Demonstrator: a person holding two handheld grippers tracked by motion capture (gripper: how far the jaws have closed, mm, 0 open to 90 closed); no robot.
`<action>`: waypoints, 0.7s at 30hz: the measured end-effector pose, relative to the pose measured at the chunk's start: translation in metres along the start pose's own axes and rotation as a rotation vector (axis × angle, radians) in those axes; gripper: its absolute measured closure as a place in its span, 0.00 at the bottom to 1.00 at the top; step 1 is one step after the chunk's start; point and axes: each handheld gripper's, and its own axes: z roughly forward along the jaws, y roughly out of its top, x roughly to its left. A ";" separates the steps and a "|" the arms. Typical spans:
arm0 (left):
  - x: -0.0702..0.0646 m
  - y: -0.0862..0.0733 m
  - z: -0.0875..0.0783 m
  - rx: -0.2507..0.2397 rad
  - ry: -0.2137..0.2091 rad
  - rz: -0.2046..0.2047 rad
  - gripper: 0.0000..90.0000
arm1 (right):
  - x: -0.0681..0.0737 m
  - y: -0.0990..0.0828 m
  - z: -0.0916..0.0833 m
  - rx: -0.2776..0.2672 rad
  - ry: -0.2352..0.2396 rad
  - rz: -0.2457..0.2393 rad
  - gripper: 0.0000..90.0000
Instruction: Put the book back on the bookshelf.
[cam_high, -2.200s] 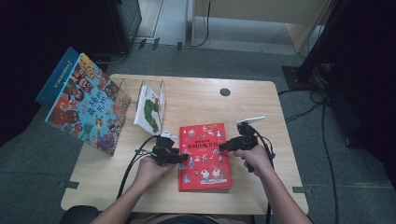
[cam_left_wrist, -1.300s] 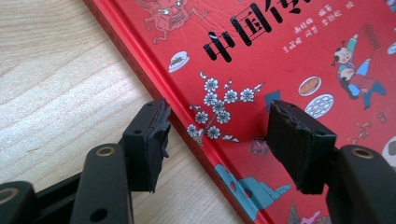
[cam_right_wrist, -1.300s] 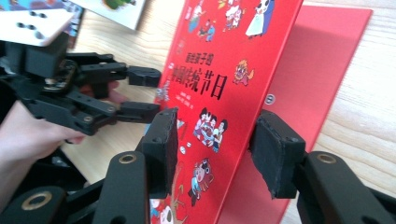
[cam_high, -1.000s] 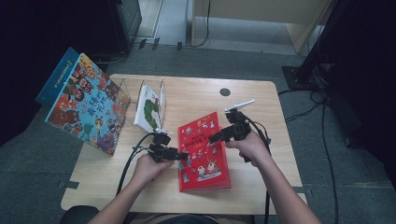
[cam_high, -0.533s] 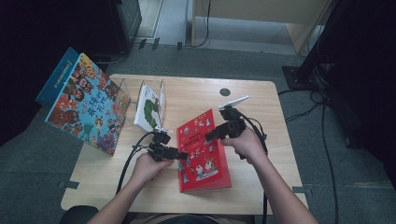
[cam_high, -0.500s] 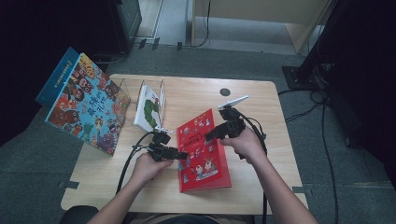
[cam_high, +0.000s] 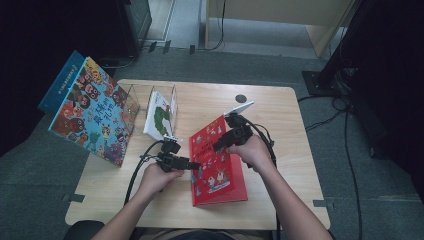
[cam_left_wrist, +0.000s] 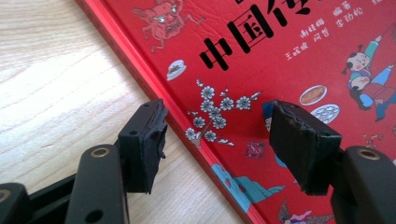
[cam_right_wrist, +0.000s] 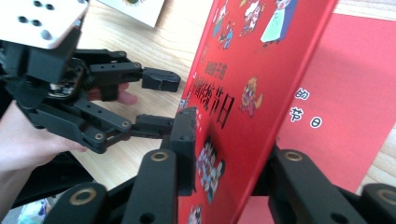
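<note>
A red picture book (cam_high: 222, 177) lies on the wooden table (cam_high: 280, 115) in front of the person. Its front cover (cam_high: 210, 140) stands raised off the red first page (cam_right_wrist: 341, 93). My right gripper (cam_high: 220, 145) holds the cover's free edge: the cover (cam_right_wrist: 252, 70) runs between its jaws, which have just been closing, and one pad (cam_right_wrist: 184, 135) lies against the printed face. My left gripper (cam_high: 196, 165) stays open low at the book's spine edge (cam_left_wrist: 187, 135), one jaw over bare wood and the other over the cover, and the left gripper (cam_right_wrist: 161, 100) faces the cover's outer side.
A big colourful book (cam_high: 92, 117) leans at the table's left edge. A clear stand holds a white book with a green caterpillar (cam_high: 160, 112) behind the left hand. A small black disc (cam_high: 241, 98) sits at the back. Cables trail from both grippers.
The right gripper has swung leftward with the cover's edge, tipping the cover from nearly flat to steeply raised. The left gripper has kept its place at the spine.
</note>
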 end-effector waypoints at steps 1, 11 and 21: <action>0.001 0.000 -0.001 0.000 -0.001 -0.001 0.41 | 0.000 0.001 0.002 0.002 -0.003 -0.001 0.81; 0.002 -0.002 -0.003 0.004 0.006 0.021 0.46 | 0.005 0.010 0.004 0.042 -0.015 -0.046 0.88; 0.004 -0.004 0.000 0.027 0.017 0.014 0.48 | 0.022 0.020 -0.005 0.084 -0.077 -0.140 0.93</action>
